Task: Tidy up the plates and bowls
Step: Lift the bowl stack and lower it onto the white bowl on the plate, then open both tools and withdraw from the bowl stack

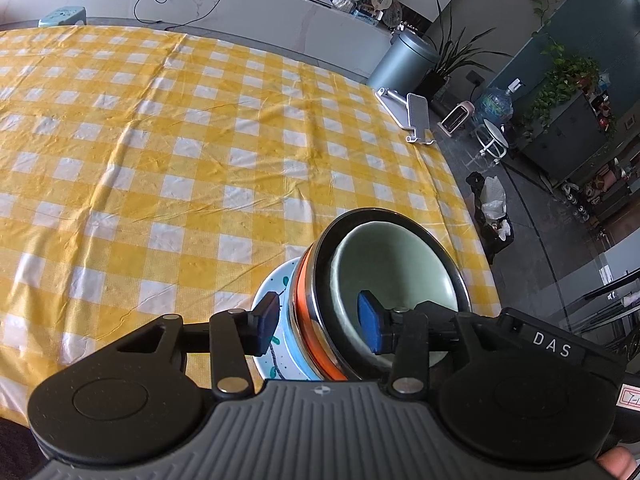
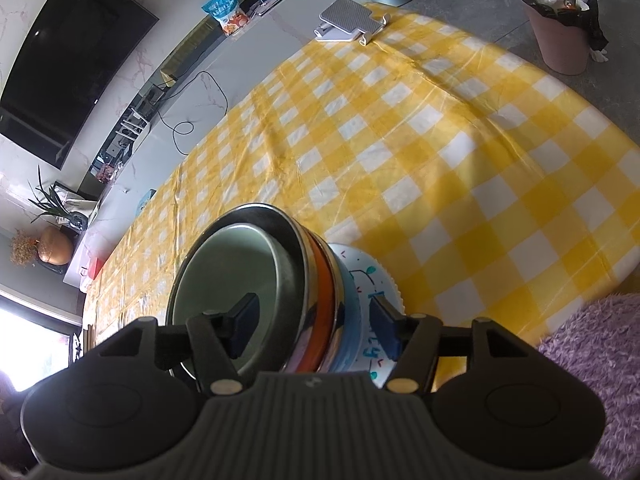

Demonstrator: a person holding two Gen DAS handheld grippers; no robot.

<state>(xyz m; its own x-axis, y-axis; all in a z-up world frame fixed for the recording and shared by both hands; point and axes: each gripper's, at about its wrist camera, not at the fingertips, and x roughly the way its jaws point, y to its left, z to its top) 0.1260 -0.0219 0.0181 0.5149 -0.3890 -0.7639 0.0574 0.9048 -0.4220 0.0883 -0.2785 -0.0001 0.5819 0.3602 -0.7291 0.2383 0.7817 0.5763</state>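
Left wrist view: stack of nested bowls sits on a white painted plate on the yellow checked tablecloth, near its edge. Pale green bowl is innermost, then steel bowl, orange one, blue one. Left gripper straddles the stack's rim w/ jaws partly apart, pads not pressing afaict. Right wrist view: right gripper does the same on the stack's other side, jaws apart, gripping nothing. Phone stand is well apart from the stack, at the cloth's far edge.
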